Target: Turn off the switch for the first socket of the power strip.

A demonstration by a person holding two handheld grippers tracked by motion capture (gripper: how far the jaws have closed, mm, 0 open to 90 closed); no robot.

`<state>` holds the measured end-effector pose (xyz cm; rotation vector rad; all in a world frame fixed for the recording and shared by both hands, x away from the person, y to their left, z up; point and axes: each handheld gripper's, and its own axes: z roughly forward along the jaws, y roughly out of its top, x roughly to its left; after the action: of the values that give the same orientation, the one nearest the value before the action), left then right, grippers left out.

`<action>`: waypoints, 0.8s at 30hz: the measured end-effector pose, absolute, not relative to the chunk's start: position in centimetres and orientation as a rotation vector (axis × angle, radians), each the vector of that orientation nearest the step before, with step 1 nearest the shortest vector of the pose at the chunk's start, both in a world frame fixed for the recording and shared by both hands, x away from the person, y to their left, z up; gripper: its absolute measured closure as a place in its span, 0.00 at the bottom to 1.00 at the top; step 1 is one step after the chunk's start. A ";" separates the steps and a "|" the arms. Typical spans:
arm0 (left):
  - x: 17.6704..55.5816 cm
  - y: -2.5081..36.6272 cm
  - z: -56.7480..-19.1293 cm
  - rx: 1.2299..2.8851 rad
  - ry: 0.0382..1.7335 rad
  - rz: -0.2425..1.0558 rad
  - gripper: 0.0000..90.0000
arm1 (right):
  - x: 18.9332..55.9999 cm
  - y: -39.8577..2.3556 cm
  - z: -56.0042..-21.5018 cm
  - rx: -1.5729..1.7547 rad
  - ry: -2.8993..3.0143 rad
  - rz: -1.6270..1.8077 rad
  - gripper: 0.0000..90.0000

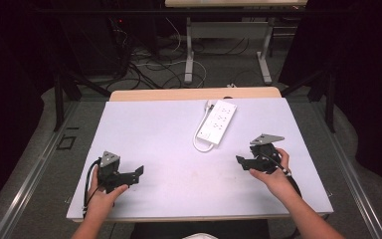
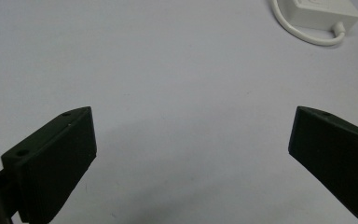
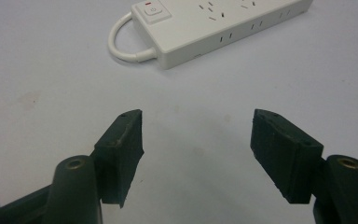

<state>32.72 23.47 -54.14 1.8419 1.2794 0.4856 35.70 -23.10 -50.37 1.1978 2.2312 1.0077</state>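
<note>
**Two open grippers, one power strip between and beyond**

While lying flat on the white table (image 1: 144, 129), one white power strip (image 1: 218, 122) sits toward the far edge, slanted, with its short cable (image 1: 199, 145) looped at the near end.

Seen from the high view: two grippers, each in a hand. Left gripper (image 1: 138, 174) well apart from the power strip, down toward the near left. Right gripper (image 1: 238, 160) nearer the power strip, just to its near right, not touching.

Seen from the right gripper view: red-marked switch (image 3: 153, 11) at the strip's cable end and rows of sockets along the top face, detail too small to read from above. Right gripper (image 3: 196, 123) with jaws partly spread, nothing between them, bare table below.

Seen from the left gripper view: a corner of the power strip (image 2: 319, 11) and its cable loop at the upper right. Left gripper (image 2: 191, 128) with jaws set wide, gripping nothing.
</note>
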 end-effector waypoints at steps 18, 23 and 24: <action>32.7 23.5 -54.1 1.837 1.286 0.486 0.01 | 37.6 -21.5 -47.9 1.147 2.336 0.929 0.38; 32.7 23.5 -54.1 1.838 1.285 0.485 0.01 | 38.1 -21.3 -47.2 1.136 2.346 0.895 0.39; 32.7 23.5 -54.1 1.837 1.283 0.486 0.01 | 38.1 -21.2 -47.1 1.139 2.346 0.891 0.39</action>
<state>32.72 23.52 -54.13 1.8371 1.2832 0.4858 38.13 -21.15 -47.09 1.1389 2.3464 0.8912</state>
